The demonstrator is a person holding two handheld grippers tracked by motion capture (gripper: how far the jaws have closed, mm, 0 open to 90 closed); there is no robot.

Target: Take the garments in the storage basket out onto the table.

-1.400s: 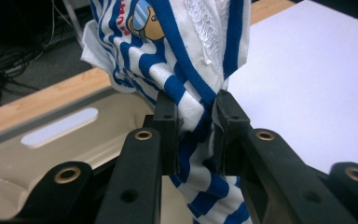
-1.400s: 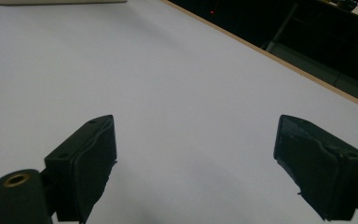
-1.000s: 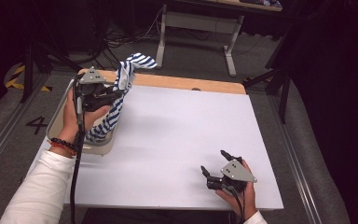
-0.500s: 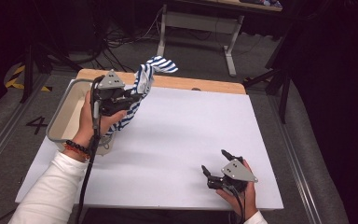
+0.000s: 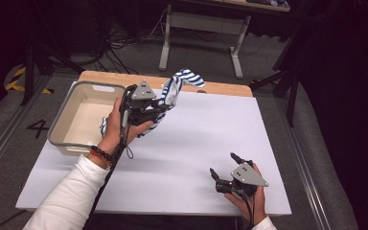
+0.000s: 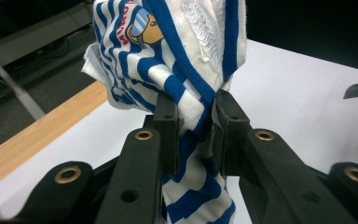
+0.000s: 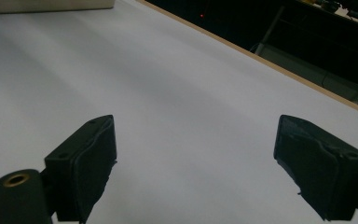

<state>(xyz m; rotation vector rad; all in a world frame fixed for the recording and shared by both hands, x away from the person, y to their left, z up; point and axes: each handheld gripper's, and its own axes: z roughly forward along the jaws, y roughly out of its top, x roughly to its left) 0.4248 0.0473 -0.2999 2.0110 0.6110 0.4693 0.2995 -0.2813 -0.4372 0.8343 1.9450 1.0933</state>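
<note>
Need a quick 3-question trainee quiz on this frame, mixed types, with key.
1. True or false: the left gripper is shut on the striped cloth.
2. The right gripper is: A) holding the cloth B) open, nothing between its jaws C) inside the bin.
3. Fill in: the beige bin sits at the table's ___ side in the high view.

Key: 1 true; 2 B; 3 left.
</note>
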